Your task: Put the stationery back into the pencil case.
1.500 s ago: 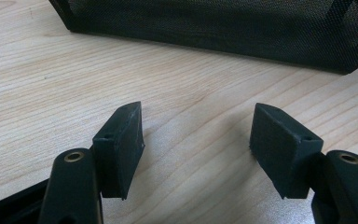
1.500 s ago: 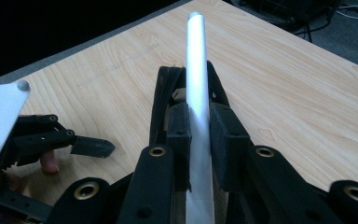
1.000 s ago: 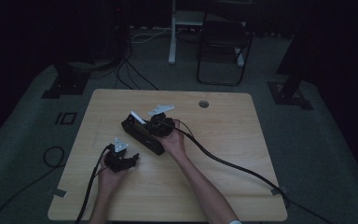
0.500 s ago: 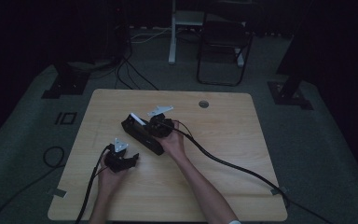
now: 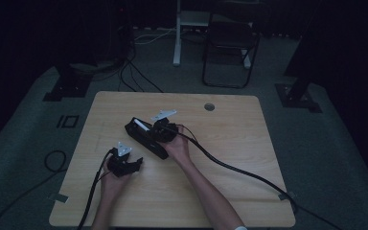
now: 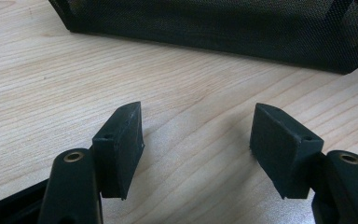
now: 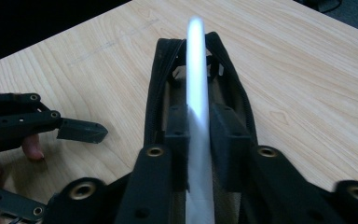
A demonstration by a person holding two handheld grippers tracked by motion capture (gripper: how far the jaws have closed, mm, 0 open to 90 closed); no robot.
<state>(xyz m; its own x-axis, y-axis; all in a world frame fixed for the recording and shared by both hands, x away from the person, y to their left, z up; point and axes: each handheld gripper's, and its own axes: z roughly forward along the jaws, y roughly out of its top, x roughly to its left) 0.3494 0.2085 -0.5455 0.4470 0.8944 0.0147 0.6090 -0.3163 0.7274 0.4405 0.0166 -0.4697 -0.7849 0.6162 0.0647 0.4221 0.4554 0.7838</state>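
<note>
Your right hand-held gripper (image 7: 199, 135) is clamped on a thin, flat white strip (image 7: 196, 93), smooth and blurred by closeness, held edge-up over the open mouth of a long black pouch (image 7: 158, 88) with a zipper running along its rim. That pouch (image 5: 146, 136) lies slantwise near the middle of the desk (image 5: 230, 191), a pale wood-grain top with rounded corners and a round cable hole (image 5: 209, 106) toward its far edge. Your left hand-held gripper (image 6: 198, 140) stands with its jaws wide apart, matte black blocky pads over bare wood, the pouch's fine black mesh side (image 6: 205, 23) just beyond. The room is dim: grey carpet, a dark folding chair (image 5: 230, 48), black cables. No writing is legible.
</note>
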